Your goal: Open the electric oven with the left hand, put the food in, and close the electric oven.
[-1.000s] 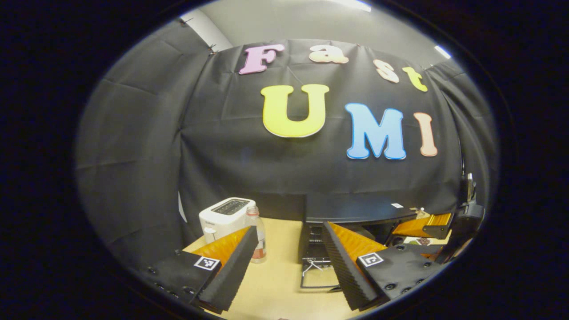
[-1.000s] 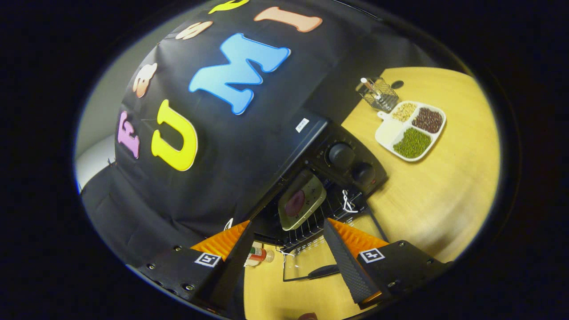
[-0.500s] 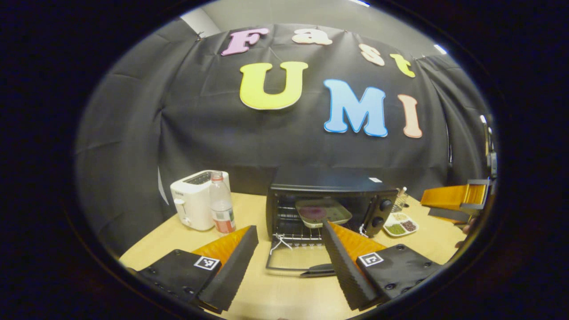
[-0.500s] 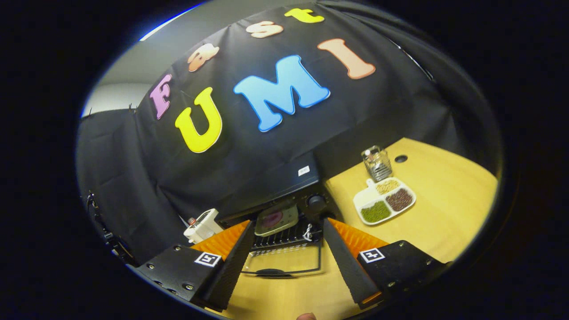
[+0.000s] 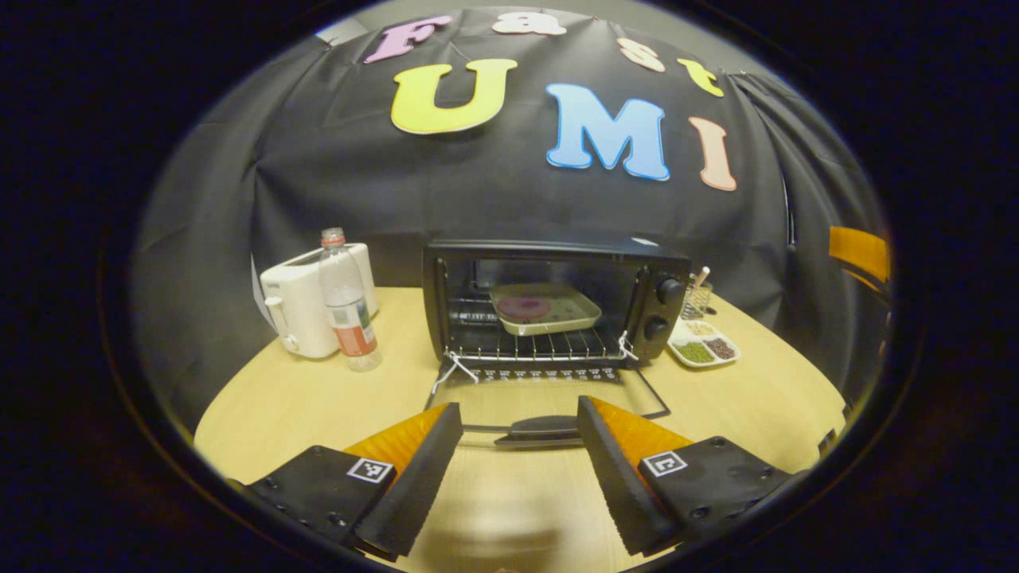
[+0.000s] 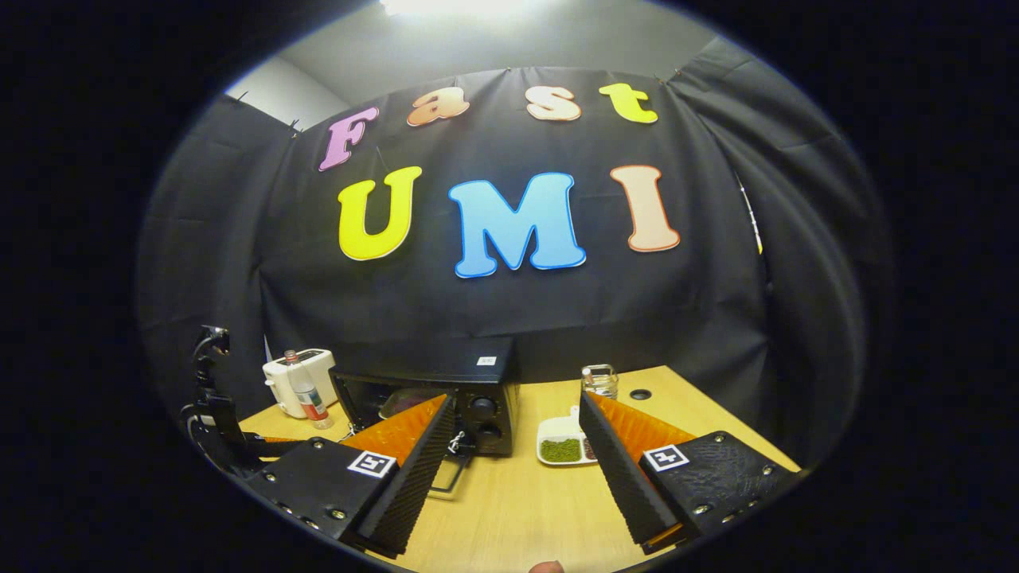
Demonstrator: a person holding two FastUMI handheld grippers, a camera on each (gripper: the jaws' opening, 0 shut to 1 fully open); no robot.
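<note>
The black electric oven (image 5: pixel 557 298) stands on the wooden table with its glass door (image 5: pixel 557 398) folded down flat. Inside, a pale tray holding a round pinkish food piece (image 5: pixel 544 309) rests on the wire rack. My left gripper (image 5: pixel 517 446) is open just in front of the door's handle (image 5: pixel 541 430), touching nothing. In the right gripper view the oven (image 6: pixel 462 390) is at lower left. My right gripper (image 6: pixel 517 446) hangs open and empty, pulled back from the oven.
A white toaster (image 5: pixel 306 298) and a clear water bottle (image 5: pixel 346 302) stand left of the oven. A divided dish of beans (image 5: pixel 704 348) and a small holder (image 5: pixel 696 296) sit to its right. The other gripper (image 5: pixel 860 255) shows at far right.
Both grippers have drawn back from the oven and levelled out. The left gripper view has dropped to face the open oven front. The tray stays on the rack.
</note>
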